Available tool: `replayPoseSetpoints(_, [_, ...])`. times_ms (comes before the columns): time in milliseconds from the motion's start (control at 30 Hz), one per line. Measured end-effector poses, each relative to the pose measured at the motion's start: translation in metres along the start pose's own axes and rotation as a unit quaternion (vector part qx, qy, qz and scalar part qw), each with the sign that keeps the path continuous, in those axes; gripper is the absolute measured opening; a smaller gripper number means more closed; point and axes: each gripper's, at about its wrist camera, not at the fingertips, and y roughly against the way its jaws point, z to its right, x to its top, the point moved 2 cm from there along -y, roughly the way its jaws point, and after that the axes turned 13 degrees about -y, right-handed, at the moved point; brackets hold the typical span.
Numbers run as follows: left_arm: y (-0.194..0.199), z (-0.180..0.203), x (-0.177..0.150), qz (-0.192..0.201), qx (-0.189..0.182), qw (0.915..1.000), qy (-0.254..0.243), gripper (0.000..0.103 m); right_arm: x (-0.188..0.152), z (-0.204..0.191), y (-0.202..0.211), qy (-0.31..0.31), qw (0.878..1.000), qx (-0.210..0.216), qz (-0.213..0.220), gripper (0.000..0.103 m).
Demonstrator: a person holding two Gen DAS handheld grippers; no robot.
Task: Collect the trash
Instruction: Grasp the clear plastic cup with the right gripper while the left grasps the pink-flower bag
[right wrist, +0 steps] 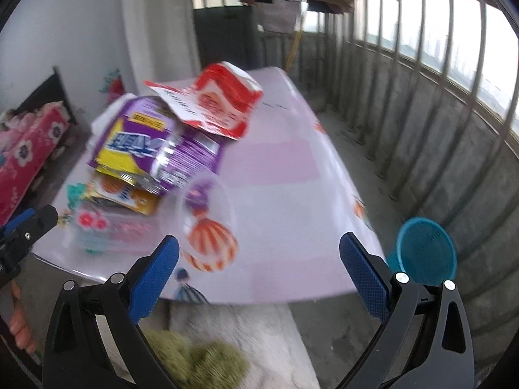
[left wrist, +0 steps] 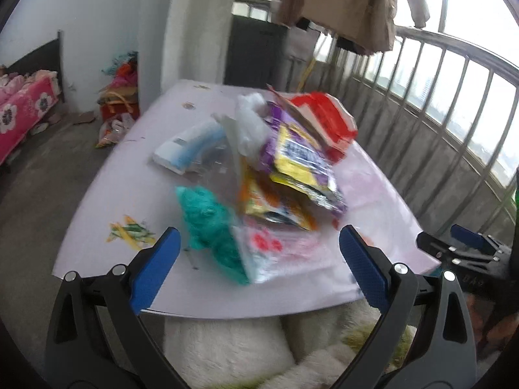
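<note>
A heap of trash lies on the pale pink table (left wrist: pixel 136 191) (right wrist: pixel 275 168): a purple and yellow snack bag (left wrist: pixel 301 162) (right wrist: pixel 152 142), a red and white carton (left wrist: pixel 327 120) (right wrist: pixel 223 103), an orange wrapper (left wrist: pixel 272 204) (right wrist: pixel 126 194), a teal crumpled bag (left wrist: pixel 211 223), a white and blue packet (left wrist: pixel 191 146), a clear plastic cup (right wrist: pixel 204 217). My left gripper (left wrist: pixel 259 259) is open just short of the teal bag, at the table's near edge. My right gripper (right wrist: pixel 259 259) is open before the clear cup. Neither holds anything.
A teal wastebasket (right wrist: pixel 425 253) stands on the concrete floor right of the table, by the railing (right wrist: pixel 421 64). A small yellow-green wrapper (left wrist: pixel 129 233) lies on the table's left. A pink floral bed (left wrist: pixel 22 110) is at far left. Fluffy white fabric (left wrist: pixel 227 350) is below the grippers.
</note>
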Motion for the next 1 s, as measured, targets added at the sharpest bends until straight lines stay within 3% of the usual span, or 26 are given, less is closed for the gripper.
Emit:
replayPoseSetpoints(367, [-0.035, -0.023, -0.013, -0.042, -0.081, 0.9939, 0.063, 0.093, 0.008, -0.013, -0.042, -0.027, 0.994, 0.065, -0.083, 0.058])
replayPoseSetpoints(600, [-0.057, -0.030, -0.024, -0.076, -0.129, 0.9834, 0.102, 0.048, 0.007, -0.018, -0.059, -0.039, 0.989, 0.081, -0.117, 0.044])
replayPoseSetpoints(733, [-0.057, -0.032, -0.028, -0.076, -0.144, 0.9802, 0.113, 0.037, 0.006, -0.017, -0.059, -0.046, 0.986, 0.095, -0.129, 0.034])
replayPoseSetpoints(900, [-0.052, -0.028, -0.026, -0.071, -0.156, 0.9793, 0.107, 0.018, 0.005, -0.018, -0.060, -0.051, 0.983, 0.114, -0.138, 0.012])
replayPoseSetpoints(1000, [-0.047, -0.023, -0.023, -0.067, -0.164, 0.9789, 0.102, 0.012, 0.005, -0.015, -0.059, -0.057, 0.981, 0.122, -0.137, 0.006])
